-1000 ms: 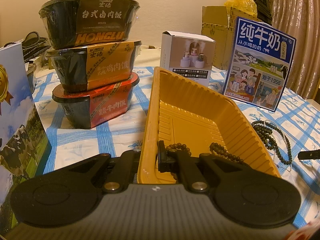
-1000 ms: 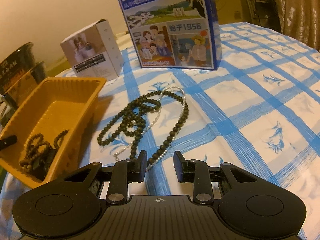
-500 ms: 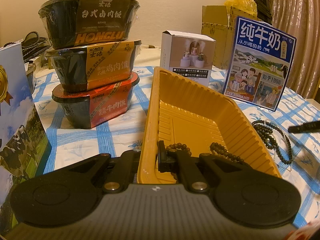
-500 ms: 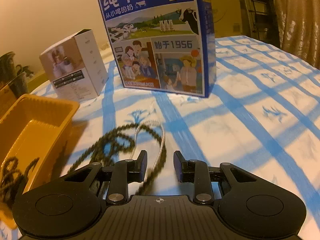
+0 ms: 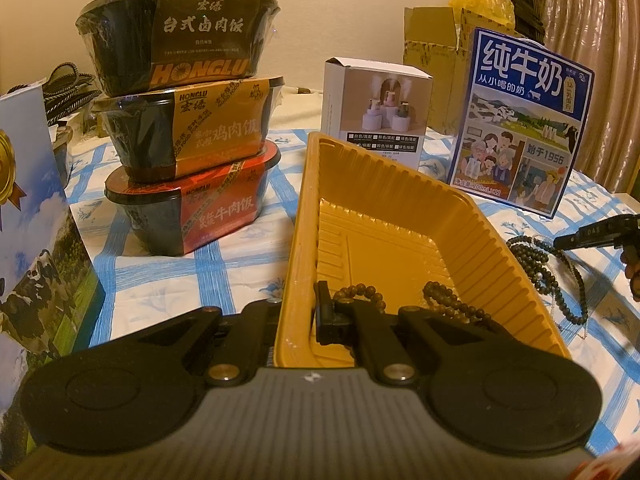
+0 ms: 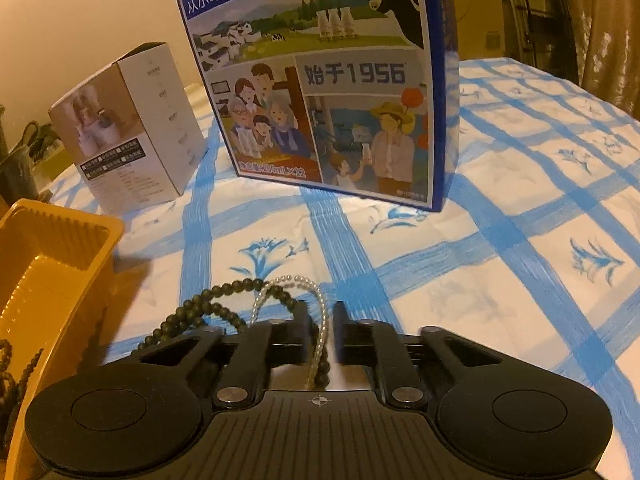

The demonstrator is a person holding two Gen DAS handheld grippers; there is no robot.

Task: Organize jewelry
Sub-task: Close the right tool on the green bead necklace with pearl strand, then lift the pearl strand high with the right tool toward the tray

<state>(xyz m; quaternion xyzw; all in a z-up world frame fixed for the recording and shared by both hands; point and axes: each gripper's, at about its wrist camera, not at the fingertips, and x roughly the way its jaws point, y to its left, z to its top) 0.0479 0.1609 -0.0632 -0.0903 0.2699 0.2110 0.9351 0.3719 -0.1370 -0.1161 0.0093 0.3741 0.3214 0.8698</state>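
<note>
My left gripper [image 5: 298, 312] is shut on the near left wall of the yellow plastic tray [image 5: 308, 200], one finger outside and one inside. Brown bead strands [image 5: 360, 292] lie in the tray's near end. In the right wrist view, my right gripper [image 6: 324, 320] is shut on a white pearl necklace [image 6: 288, 280] and a dark bead necklace [image 6: 224, 292], whose loops rest on the cloth just ahead of the fingers. The tray [image 6: 60, 232] sits to their left. The left wrist view shows the right gripper [image 5: 560, 242] over the dark beads [image 5: 536, 264].
Three stacked meal bowls [image 5: 180, 128] stand left of the tray. A white box [image 5: 376, 112] and a blue milk carton [image 5: 520, 120] stand behind it, the carton [image 6: 320, 80] close ahead of the right gripper. A blue printed box [image 5: 32, 240] is at far left.
The right gripper moved forward over the necklaces toward the milk carton, and its jaws closed on the pearl and dark bead strands. The left gripper and tray stayed still.
</note>
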